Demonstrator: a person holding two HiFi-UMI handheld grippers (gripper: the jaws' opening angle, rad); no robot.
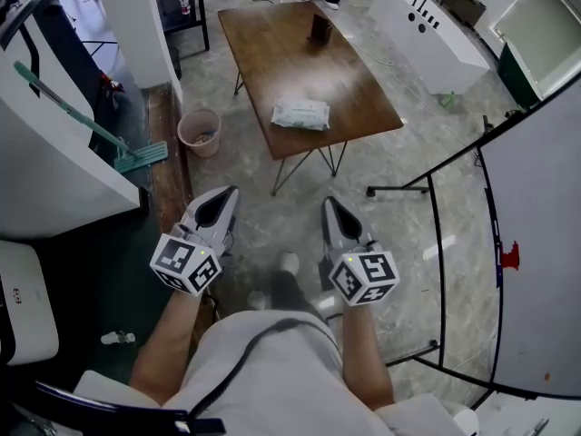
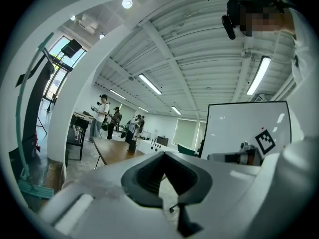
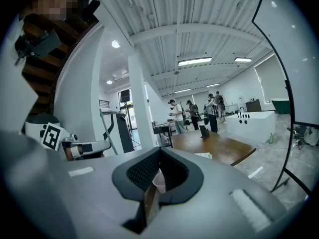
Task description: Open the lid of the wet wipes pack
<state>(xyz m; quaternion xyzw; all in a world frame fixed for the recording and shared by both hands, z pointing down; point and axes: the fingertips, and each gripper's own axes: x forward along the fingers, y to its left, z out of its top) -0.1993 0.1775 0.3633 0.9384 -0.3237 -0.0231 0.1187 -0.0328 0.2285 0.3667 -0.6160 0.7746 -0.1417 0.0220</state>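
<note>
A wide hall with a grey concrete floor (image 1: 399, 166), a wooden bench (image 1: 272, 53) ahead, a bucket (image 1: 200, 132) by its near left corner and a whiteboard (image 1: 545, 243) at the right. The pack (image 1: 300, 113) lies flat near the bench's near edge, alone there but for a small dark thing (image 1: 319, 27) at the far end. As far as can be made out, its lid is down.

The left gripper (image 1: 223, 194) and right gripper (image 1: 330, 203) hang side by side over the floor, well apart from the pack and pointing toward the bench. Both have their jaws together, with nothing between them.

By my reading, the task has not begun. The whole job is left: reaching the bench, steadying the pack and lifting the lid.
</note>
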